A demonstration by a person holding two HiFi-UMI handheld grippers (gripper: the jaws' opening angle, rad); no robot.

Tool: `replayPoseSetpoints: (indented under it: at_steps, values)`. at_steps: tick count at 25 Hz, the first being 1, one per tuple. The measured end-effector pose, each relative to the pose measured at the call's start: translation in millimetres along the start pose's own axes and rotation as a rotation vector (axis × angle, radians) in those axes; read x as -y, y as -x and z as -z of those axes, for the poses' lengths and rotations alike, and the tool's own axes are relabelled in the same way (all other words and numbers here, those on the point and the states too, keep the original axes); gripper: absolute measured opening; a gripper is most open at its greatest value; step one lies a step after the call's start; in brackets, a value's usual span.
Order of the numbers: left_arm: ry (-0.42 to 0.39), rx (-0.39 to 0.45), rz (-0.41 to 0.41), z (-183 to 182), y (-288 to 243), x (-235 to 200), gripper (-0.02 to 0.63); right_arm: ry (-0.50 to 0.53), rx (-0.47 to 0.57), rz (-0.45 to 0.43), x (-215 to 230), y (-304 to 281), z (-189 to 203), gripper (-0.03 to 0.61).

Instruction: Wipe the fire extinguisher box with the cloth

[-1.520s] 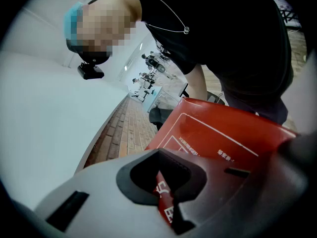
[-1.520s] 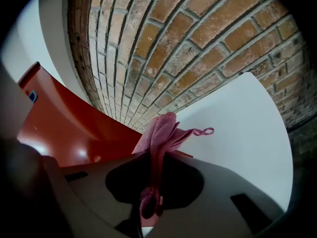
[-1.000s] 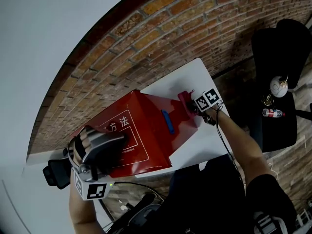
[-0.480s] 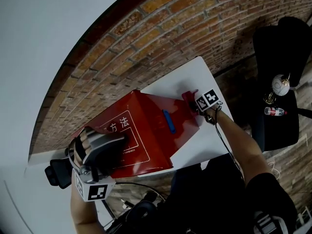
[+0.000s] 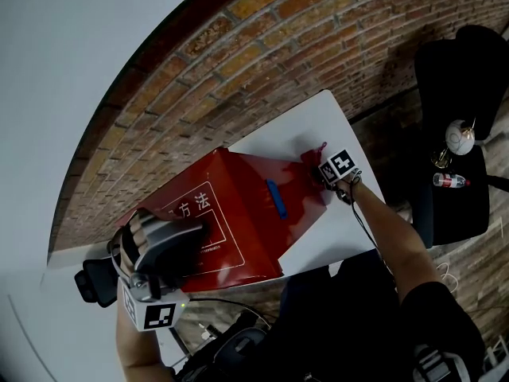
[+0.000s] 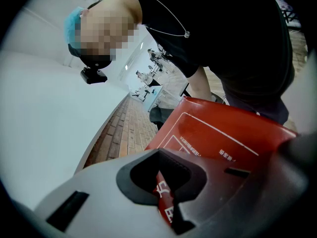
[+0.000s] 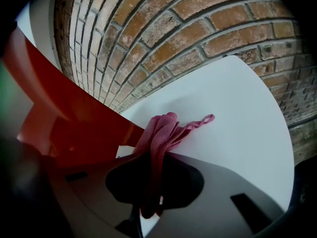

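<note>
While clamping the cloth tight in the jaws of the right gripper, holding it at the right end of the box, over the table. Resting the left gripper on the box's labelled face, with jaws a slit apart.

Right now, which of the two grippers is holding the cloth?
The right gripper: its jaws are shut on the pink cloth, beside the red box. The left gripper has no cloth; only the box's printed face shows between its jaws.
</note>
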State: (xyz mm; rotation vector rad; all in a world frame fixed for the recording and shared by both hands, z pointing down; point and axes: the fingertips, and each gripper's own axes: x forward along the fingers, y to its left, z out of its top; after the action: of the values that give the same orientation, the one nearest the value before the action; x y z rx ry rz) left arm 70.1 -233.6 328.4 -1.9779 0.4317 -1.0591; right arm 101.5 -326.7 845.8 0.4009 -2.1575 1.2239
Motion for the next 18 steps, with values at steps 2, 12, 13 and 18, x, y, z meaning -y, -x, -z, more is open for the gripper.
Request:
replayPoseSetpoints:
  at_steps: [2,12,13,18]
  values:
    - [0.007,0.01,0.003,-2.0,-1.5,-0.3,0.029,-0.001,-0.006,0.014,2.8,-2.2,3.6,0.061]
    - [0.013,-0.007,0.001,2.1,0.1,0.9,0.029,0.015,-0.014,0.056,7.2,-8.4,7.3,0.061]
    - [0.014,-0.011,0.0,3.3,0.7,1.5,0.029,0.023,-0.012,0.066,7.5,-7.3,6.2,0.061]
    - [0.009,0.013,0.001,-1.9,-2.4,-0.3,0.029,-0.031,-0.021,0.04,5.5,-11.0,13.6,0.061]
